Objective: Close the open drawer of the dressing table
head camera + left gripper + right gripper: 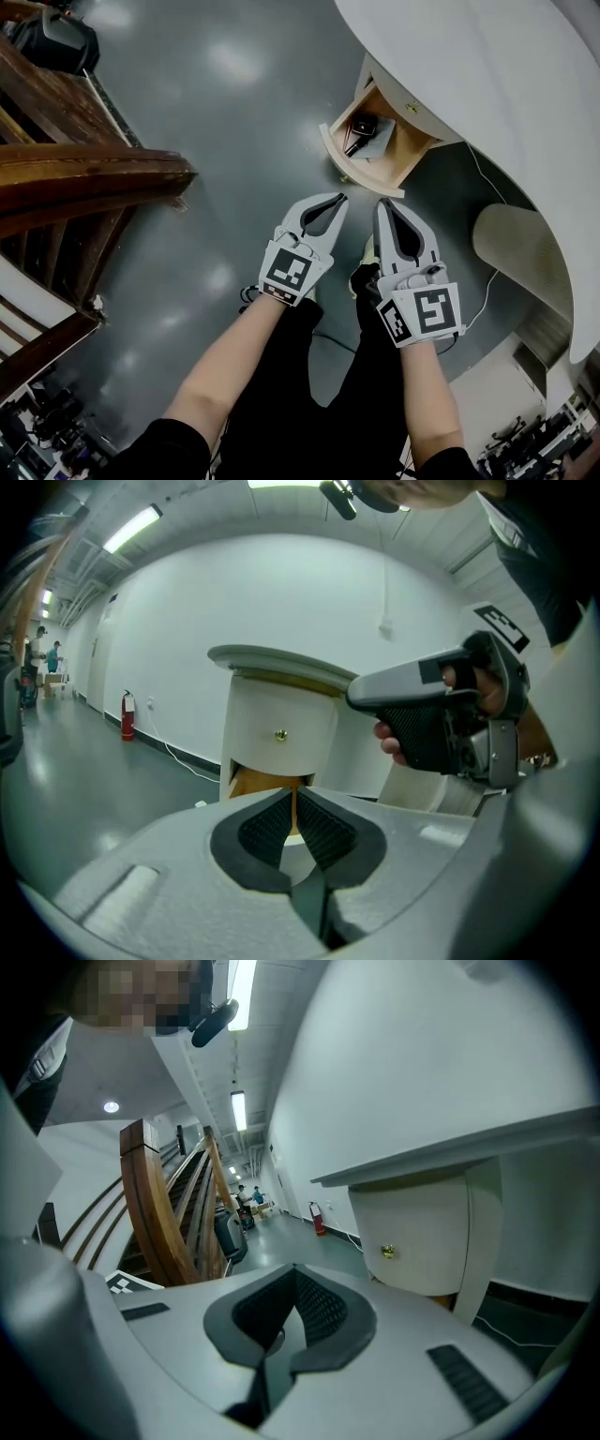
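— Where was the drawer?
— Open under the table, its front edge just beyond the tips.
— The jaws?
— Left gripper and right gripper closed, empty, side by side. Bare floor lay open leftward.

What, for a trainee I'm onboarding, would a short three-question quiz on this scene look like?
1. True or false: the drawer of the dressing table is shut.
2. Multiple choice: the left gripper and right gripper are A) both open, B) both shut and empty, C) gripping the drawer.
3. Fill in: in the left gripper view, the curved white front bears a small brass ____.
Key: 1 false, it stands open; 2 B; 3 knob.
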Demonstrator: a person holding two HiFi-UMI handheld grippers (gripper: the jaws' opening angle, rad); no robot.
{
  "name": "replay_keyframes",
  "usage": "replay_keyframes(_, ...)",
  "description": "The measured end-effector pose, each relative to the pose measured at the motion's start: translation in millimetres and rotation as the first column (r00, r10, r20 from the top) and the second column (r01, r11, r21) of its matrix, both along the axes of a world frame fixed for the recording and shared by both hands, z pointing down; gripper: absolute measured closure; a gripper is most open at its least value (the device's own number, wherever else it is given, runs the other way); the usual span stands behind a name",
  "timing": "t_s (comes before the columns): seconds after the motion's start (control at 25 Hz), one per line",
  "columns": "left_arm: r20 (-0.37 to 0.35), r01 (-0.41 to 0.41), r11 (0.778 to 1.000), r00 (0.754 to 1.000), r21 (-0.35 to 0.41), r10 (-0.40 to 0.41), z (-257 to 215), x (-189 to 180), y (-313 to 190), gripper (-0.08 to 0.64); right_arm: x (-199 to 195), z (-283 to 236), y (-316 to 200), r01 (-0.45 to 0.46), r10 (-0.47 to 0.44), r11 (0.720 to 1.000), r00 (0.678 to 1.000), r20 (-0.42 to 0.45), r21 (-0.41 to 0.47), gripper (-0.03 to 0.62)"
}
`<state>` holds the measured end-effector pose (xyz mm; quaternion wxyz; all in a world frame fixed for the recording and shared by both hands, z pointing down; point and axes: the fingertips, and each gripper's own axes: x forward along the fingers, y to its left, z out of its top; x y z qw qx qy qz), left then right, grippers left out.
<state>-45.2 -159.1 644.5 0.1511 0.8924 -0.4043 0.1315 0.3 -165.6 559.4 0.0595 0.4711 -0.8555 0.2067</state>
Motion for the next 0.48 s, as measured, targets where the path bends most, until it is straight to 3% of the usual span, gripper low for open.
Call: replay_keyframes(0.48,0.09,0.003,0.999,0.996,-0.05,0.001,133.6,-2.8,-13.5,0.483,-5.8,58.7,-13.9,0.01,-0.01,1.0,1.0,0.012,0.01,0.578)
